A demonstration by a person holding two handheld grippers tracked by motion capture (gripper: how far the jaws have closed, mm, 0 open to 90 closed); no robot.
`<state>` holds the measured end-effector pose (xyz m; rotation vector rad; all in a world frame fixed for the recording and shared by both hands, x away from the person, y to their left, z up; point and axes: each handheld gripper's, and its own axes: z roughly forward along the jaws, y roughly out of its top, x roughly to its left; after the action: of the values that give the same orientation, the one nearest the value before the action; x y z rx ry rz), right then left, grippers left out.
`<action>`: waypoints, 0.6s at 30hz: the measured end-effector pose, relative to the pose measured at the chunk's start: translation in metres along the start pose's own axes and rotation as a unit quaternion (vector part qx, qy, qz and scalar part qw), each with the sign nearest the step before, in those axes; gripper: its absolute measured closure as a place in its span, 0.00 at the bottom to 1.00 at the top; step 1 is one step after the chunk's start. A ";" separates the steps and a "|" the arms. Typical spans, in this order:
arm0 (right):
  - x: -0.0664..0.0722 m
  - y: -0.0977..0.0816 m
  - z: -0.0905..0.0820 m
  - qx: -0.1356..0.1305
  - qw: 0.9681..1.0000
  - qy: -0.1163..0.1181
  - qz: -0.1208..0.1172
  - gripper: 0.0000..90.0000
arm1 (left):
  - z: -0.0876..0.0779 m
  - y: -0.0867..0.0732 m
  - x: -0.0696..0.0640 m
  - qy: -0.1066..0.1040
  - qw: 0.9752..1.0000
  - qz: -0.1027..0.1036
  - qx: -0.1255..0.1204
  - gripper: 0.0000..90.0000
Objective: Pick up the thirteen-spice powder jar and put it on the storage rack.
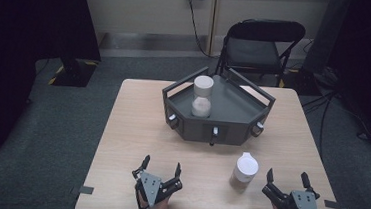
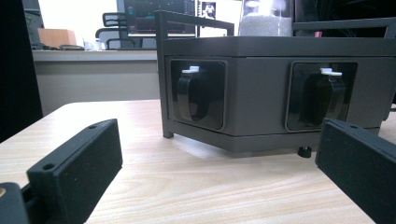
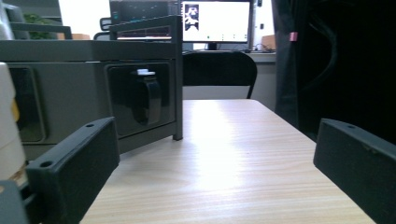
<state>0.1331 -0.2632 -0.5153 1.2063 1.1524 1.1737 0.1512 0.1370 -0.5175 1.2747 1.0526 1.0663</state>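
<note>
While both grippers are held low at the near edge of the table point(image 1: 121, 129), the scene is laid out from left to right as follows.

Left gripper point(image 1: 160, 169): held near the table's front edge, left of centre; its jaws are spread wide and nothing is held between them.

Room before the left gripper: bare wood is seen between the jaws and the tray.

Tray point(image 1: 233, 113): a dark, six-sided tray is set at the far middle of the table, with raised rails along its rim and latches on its front faces.

Jar in tray point(image 1: 202, 96): a white-capped jar is stood upright in the tray's left part.

Jar on table point(image 1: 244, 171): a white-lidded jar is stood upright, just left of the right gripper, apart from the tray.

Right gripper point(image 1: 287, 182): held by the front right corner, jaws parted wide, nothing gripped.

Right edge: open tabletop is left beyond the tray.
</note>
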 end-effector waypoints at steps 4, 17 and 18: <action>-0.008 0.004 0.000 0.002 1.000 0.021 0.021 0.00 | 0.000 0.000 0.000 0.000 1.000 0.000 0.000 0.00; -0.003 0.046 -0.019 -0.054 0.990 0.117 0.062 0.00 | 0.000 0.000 0.000 0.000 1.000 0.000 0.000 0.00; 0.000 0.049 -0.021 -0.056 0.989 0.126 0.058 0.00 | 0.000 0.000 0.000 0.000 1.000 0.000 0.000 0.00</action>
<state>0.1112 -0.2615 -0.4665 1.0711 1.1966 1.4926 0.1513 0.1369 -0.5174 1.2746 1.0532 1.0666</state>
